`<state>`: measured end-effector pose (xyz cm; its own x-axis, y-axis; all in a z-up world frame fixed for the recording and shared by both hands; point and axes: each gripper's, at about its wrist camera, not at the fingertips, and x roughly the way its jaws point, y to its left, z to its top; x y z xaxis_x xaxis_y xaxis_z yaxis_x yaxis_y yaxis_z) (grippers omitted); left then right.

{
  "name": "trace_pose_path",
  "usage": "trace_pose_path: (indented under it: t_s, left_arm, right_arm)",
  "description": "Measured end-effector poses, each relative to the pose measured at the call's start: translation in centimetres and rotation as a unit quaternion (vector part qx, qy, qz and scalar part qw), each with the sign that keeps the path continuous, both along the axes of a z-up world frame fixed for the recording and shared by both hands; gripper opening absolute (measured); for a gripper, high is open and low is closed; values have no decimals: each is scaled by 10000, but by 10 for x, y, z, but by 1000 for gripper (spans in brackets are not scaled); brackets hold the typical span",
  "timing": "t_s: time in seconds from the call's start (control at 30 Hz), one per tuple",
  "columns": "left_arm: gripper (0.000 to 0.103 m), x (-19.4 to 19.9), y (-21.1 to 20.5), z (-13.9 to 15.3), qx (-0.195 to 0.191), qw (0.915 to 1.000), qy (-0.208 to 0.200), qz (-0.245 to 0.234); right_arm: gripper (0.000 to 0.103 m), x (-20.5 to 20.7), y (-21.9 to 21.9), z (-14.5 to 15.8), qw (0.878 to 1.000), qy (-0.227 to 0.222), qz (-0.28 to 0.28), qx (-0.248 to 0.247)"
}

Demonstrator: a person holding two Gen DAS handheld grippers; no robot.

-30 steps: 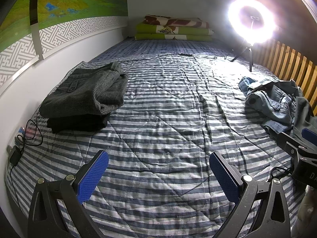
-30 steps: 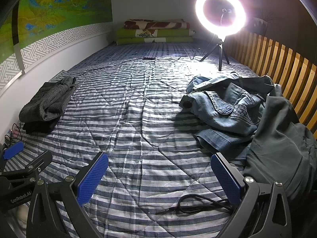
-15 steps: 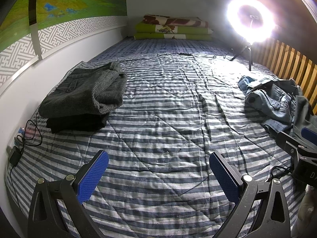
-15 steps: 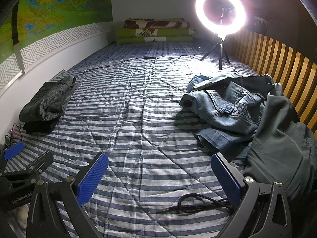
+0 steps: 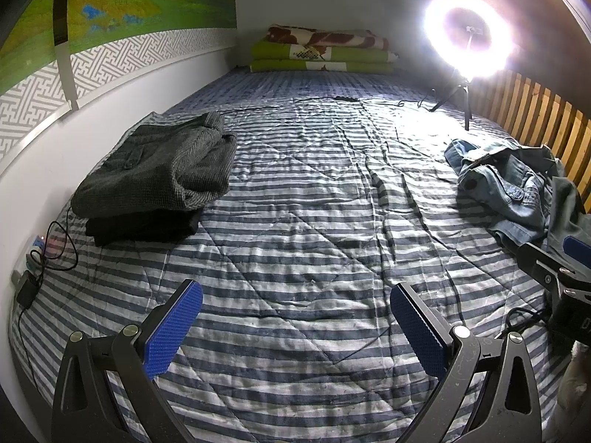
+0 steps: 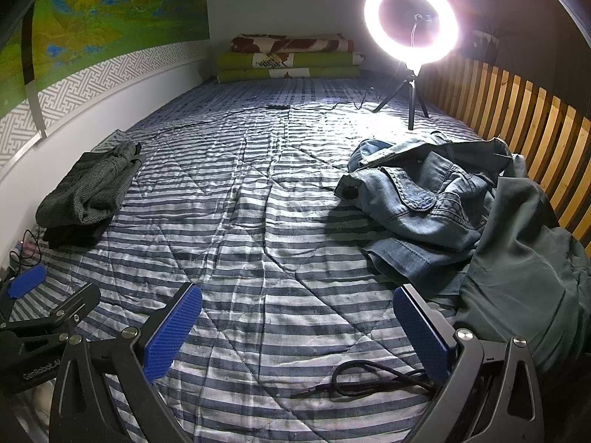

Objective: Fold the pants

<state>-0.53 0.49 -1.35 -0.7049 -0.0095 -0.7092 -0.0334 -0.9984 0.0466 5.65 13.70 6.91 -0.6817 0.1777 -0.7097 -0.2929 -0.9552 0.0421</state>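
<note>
Between garments: both the left gripper (image 5: 295, 326) and right gripper (image 6: 297, 326) hang released; next, reach right-forward of the jaws for the crumpled blue denim jeans (image 6: 424, 203).

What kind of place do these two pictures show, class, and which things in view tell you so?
Probably a bedroom set up for filming: a wide bed under a striped quilt, folded blankets stacked at its far end, and a ring light standing on the quilt.
</note>
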Motion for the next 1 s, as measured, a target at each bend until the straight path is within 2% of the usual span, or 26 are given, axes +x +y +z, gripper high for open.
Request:
trace_pose_path:
  t_s: [0.3, 0.5, 0.67, 0.8, 1.0]
  left_arm:
    - [103, -7, -5, -10, 65, 9999, -132, 6]
    - [103, -14, -13, -21, 110, 9995, -264, 150]
    - [103, -19, -16, -33, 184, 9987, -434, 170]
    - [103, -21, -12, -38, 161, 9986, -474, 142]
    - [103, -24, -9, -41, 166, 9984, -518, 121]
  right_arm:
    - [102, -11, 13, -9, 9999, -24, -28, 121]
    - [102, -36, 54, -20, 9996, -221, -146, -28]
    - [102, -58, 97, -24, 9979, -328, -549, 33]
    - [102, -75, 127, -31, 9965, -507, -658, -124]
    - [102, -94, 149, -46, 9949, -742, -678, -40]
